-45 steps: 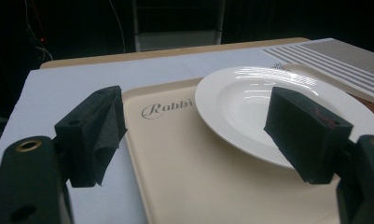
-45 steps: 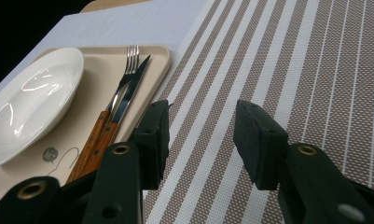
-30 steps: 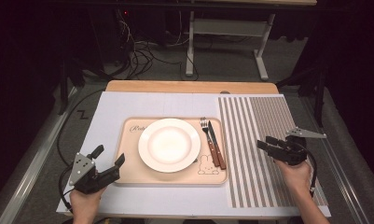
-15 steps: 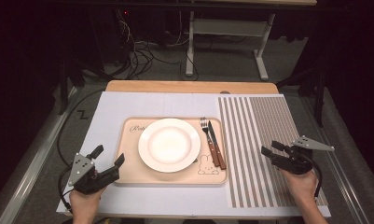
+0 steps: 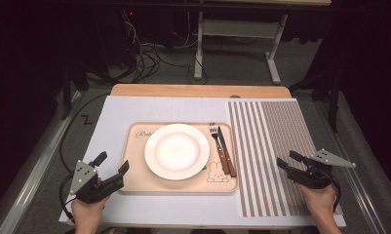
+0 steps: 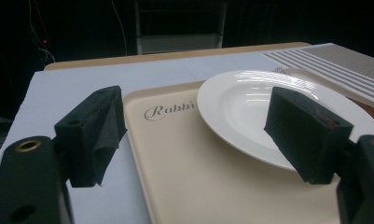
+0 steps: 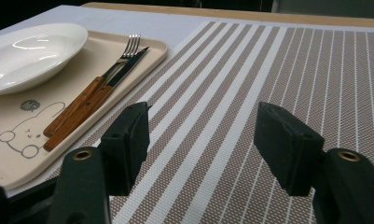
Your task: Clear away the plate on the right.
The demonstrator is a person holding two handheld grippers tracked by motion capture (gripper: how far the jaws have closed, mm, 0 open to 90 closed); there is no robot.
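From the high view, a beige tray (image 5: 134,161) lies on a pale mat, holding a white plate (image 5: 177,150) at its middle and a fork (image 5: 217,146) and a knife (image 5: 226,151) lying side by side at its right, wooden handles toward the person. The left gripper (image 5: 111,170) hovers at the tray's near left corner with its jaws apart and nothing between them. The right gripper (image 5: 284,161) hangs over the striped placemat (image 5: 271,136), well apart from the tray, jaws also spread and empty. Judging from this, nothing on the tray has been lifted yet; the work looks to be at its very start, with all the moving of plate and cutlery left to do.

The left gripper view looks low across the tray (image 6: 212,186). Its two jaws stand wide, one over the tray's left rim, one in front of the plate (image 6: 250,107). It shows script lettering on the tray, too small to read from above.

The right gripper view shows its jaws open above the placemat (image 7: 250,93), with the fork (image 7: 124,53) and knife (image 7: 105,93) off to the left, touching each other, beside a rabbit drawing (image 7: 26,128) on the tray (image 7: 147,56). The plate (image 7: 31,51) here reveals its shallow, raised rim.
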